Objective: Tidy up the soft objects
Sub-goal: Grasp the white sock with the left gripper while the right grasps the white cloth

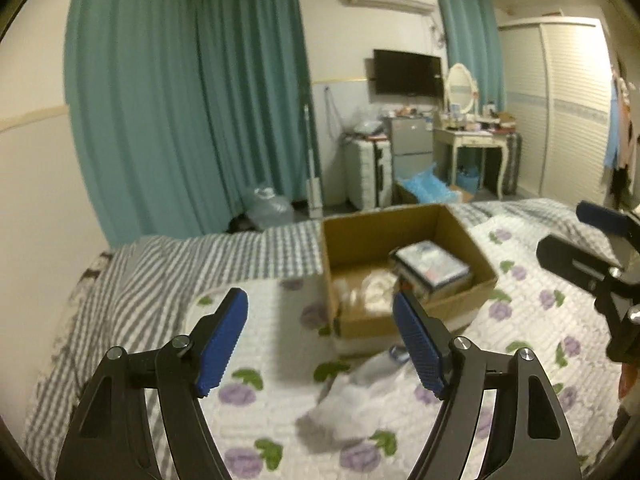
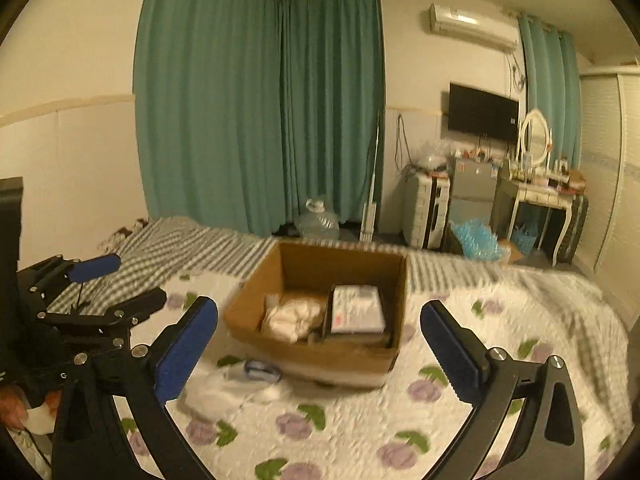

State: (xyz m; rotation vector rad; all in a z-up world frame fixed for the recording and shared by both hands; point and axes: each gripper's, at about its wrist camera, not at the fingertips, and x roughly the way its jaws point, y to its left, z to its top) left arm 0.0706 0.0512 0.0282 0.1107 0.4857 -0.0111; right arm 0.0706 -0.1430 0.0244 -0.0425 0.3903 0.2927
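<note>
Each fisheye camera sits just behind its own hand-held gripper, looking forward and slightly down along the two blue-padded fingers over the bed [image 1: 280,360]; the left wrist view has the cardboard box [image 1: 400,240] right of centre, with the right hand-held gripper [image 1: 592,240] at its right edge; the right wrist view has the box [image 2: 320,280] centred, with the left hand-held gripper [image 2: 104,284] at its left edge; both share box, quilt, curtains [image 2: 260,100] and far wall.

Box [image 2: 316,354] top open (half-filled) — plastic bag [image 2: 224,394] lies before it.
</note>
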